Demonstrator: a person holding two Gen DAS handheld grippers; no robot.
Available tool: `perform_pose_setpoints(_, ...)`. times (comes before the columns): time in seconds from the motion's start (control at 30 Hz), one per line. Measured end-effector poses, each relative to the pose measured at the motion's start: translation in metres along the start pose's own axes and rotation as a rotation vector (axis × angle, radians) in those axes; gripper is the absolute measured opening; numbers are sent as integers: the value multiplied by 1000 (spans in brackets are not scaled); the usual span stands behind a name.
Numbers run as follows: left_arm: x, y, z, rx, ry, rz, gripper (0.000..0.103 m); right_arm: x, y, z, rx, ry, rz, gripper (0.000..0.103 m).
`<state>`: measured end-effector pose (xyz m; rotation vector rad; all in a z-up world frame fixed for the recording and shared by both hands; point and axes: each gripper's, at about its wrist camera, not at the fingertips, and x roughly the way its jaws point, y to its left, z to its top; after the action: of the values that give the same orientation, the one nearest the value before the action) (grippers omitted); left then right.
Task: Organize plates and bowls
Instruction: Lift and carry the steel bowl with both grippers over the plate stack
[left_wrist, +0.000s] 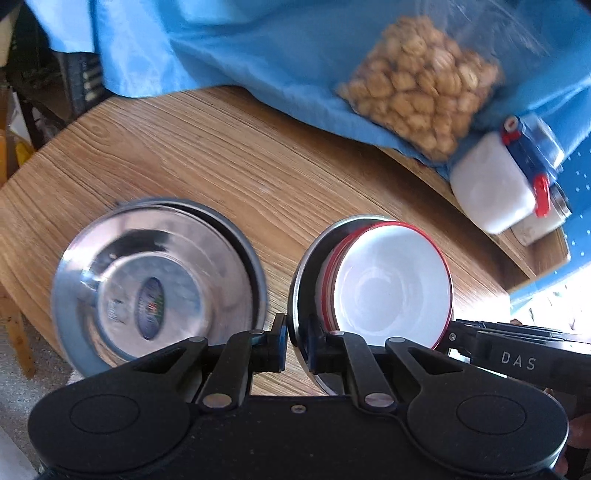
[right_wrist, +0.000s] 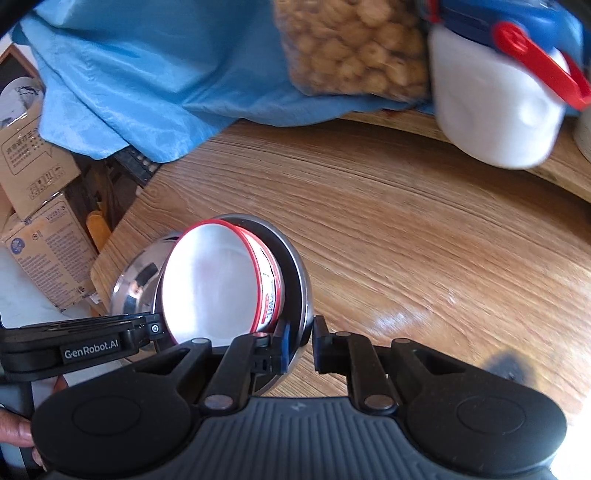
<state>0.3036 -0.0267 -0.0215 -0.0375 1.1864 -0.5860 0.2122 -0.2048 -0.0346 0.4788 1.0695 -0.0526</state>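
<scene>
at lower centre, both grippers, left gripper (left_wrist: 297, 341) and right gripper (right_wrist: 300, 341), pinch the round steel bowl's (right_wrist: 301, 291) rim, with the red-rimmed white bowls (left_wrist: 391, 284) inside; lift level.

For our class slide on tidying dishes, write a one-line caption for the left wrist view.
Left gripper clamps the steel bowl's rim, red-rimmed white bowls nested inside, beside steel plates.

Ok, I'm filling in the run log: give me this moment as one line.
left gripper: shut on steel bowl rim | right gripper: shut on rim's other side | load: red-rimmed white bowls nested inside
</scene>
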Motion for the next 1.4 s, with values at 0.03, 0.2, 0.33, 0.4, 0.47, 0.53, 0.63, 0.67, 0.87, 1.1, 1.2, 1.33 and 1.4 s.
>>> perform_pose_setpoints(0.03,-2,4,1,-3,-5,7,9,2,4,2,-7,1,5,14)
perform_pose_setpoints(0.2,-12,29,2,-46,-21,32,9,16,26,11,-44,13,37,14)
perform_pose_setpoints(0.33,-18,52,5,-80,-33,62,9,31,48,18,-81,29,63,14)
perform_pose_setpoints(0.4,-21,64,6,-96,-36,76,9,41,60,21,-98,40,75,14)
perform_pose_setpoints(0.47,-24,76,6,-111,-36,90,9,50,71,24,-116,50,84,14)
perform_pose_setpoints(0.53,-25,88,5,-126,-35,103,9,58,79,25,-131,59,94,14)
perform_pose_setpoints(0.63,-27,104,3,-150,-30,118,9,71,91,28,-148,77,106,14)
perform_pose_setpoints(0.67,-27,109,3,-157,-29,121,9,73,95,28,-155,81,109,14)
perform_pose_setpoints(0.87,-27,128,4,-175,-21,142,9,89,110,31,-172,105,119,14)
perform_pose_setpoints(1.1,-22,140,9,-179,-12,155,9,102,118,36,-175,115,127,14)
perform_pose_setpoints(1.2,-20,143,12,-171,-6,157,9,106,118,37,-168,117,127,14)
perform_pose_setpoints(1.33,-17,145,16,-159,2,155,9,109,117,37,-148,126,119,14)
perform_pose_setpoints(1.4,-15,145,18,-153,6,152,9,110,116,37,-136,130,115,14)
